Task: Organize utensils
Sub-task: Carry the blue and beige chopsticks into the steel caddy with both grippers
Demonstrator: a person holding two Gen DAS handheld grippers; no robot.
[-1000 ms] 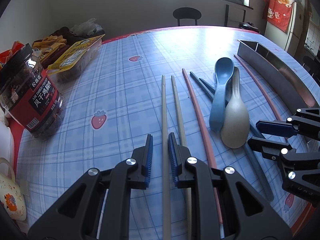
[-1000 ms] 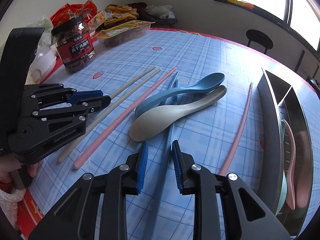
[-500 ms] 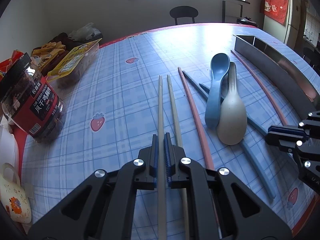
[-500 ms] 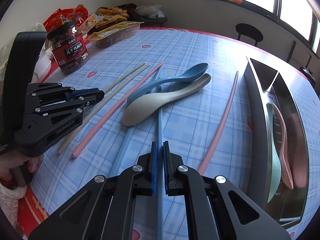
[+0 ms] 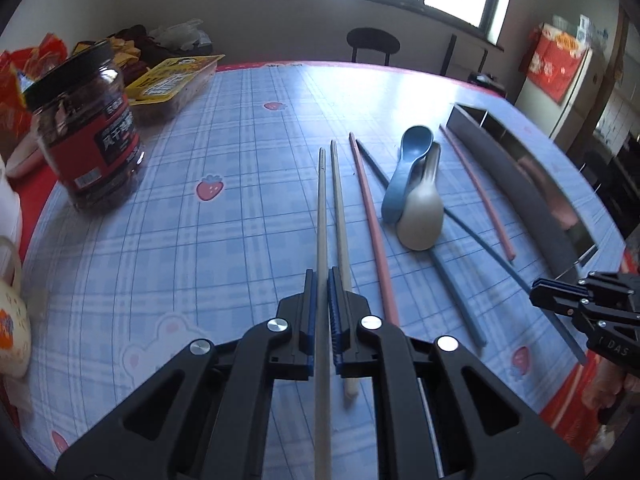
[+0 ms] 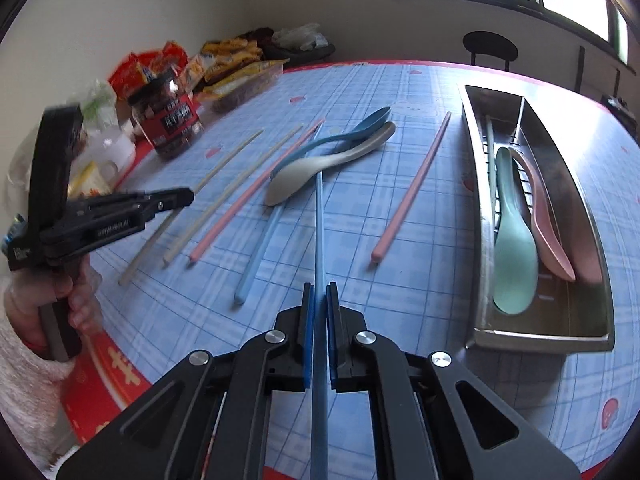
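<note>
My left gripper (image 5: 319, 280) is shut on a beige chopstick (image 5: 321, 216), lifted off the table; its twin (image 5: 338, 208) lies just right of it. My right gripper (image 6: 319, 294) is shut on a blue chopstick (image 6: 318, 224), raised at my end, its far end under the spoons. A second blue chopstick (image 6: 260, 248), two pink chopsticks (image 6: 412, 184) (image 6: 248, 204), a blue spoon (image 6: 340, 136) and a grey spoon (image 6: 320, 164) lie on the checked tablecloth. The steel tray (image 6: 476, 200) at right holds a green spoon (image 6: 512, 240) and a pink spoon (image 6: 544, 216).
A red-labelled snack jar (image 5: 88, 136) stands at the left, with snack packs (image 5: 176, 80) behind it. A white mug (image 5: 12, 320) sits at the near-left edge. The table's red rim (image 6: 108, 376) runs close below my grippers. A black chair (image 6: 490, 46) stands beyond the table.
Both grippers closed on their chopsticks and have now lifted the near ends and pulled back; the beige and blue chopsticks are off the cloth at my end.
</note>
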